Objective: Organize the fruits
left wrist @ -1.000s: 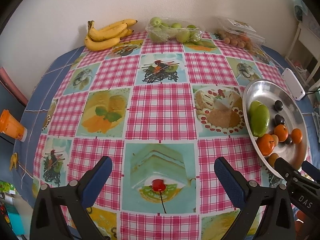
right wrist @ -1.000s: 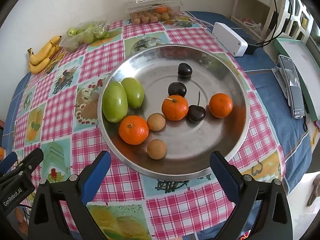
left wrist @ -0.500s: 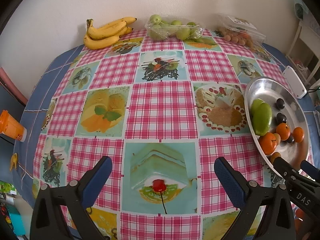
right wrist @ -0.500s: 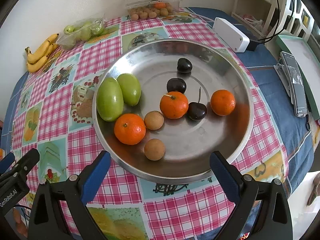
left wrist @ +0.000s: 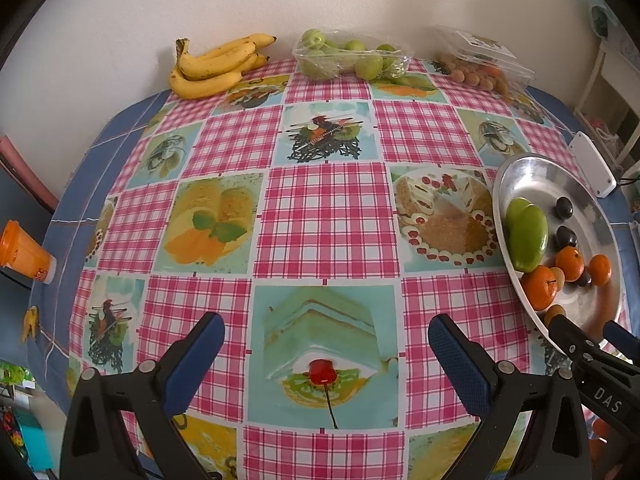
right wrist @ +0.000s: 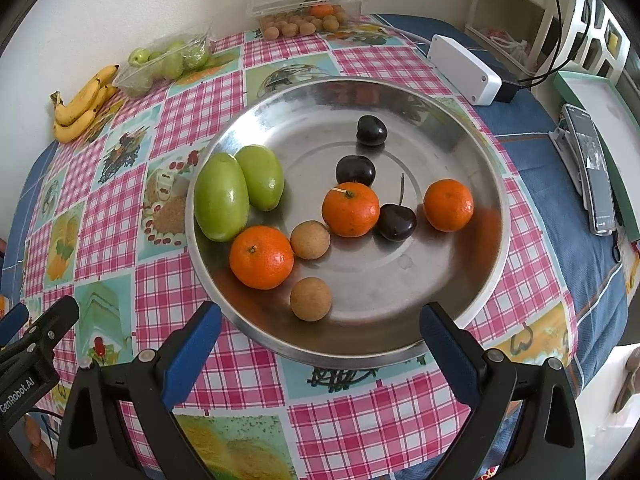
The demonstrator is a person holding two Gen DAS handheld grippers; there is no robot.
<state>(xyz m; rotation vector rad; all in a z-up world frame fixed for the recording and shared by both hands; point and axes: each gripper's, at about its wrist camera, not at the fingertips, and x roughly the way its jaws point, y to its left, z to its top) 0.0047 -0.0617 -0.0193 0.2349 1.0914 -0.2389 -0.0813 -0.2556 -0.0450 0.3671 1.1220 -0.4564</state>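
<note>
A round steel plate (right wrist: 472, 152) holds two green mangoes (right wrist: 222, 196), three tangerines (right wrist: 262, 257), three dark cherries (right wrist: 396, 221) and two brown longans (right wrist: 311, 298). My right gripper (right wrist: 320, 328) hovers open over the plate's near rim, nothing between its fingers. In the left wrist view the same plate (left wrist: 532, 168) lies at the right edge. My left gripper (left wrist: 326, 338) stands open above the checked tablecloth, empty. Bananas (left wrist: 216, 66), a bag of green fruits (left wrist: 352, 58) and a clear box of longans (left wrist: 480, 66) line the far edge by the wall.
A white power box (right wrist: 464, 68) with a cable lies behind the plate. A phone (right wrist: 592, 168) and a green-edged tray (right wrist: 600, 104) sit at the right. An orange cup (left wrist: 24, 252) stands off the table's left side. The other gripper (right wrist: 32, 344) shows at lower left.
Both grippers have drifted slightly backward and up, so the fruit rows at the wall sit a little lower in view. The fruits on the plate have not moved.
</note>
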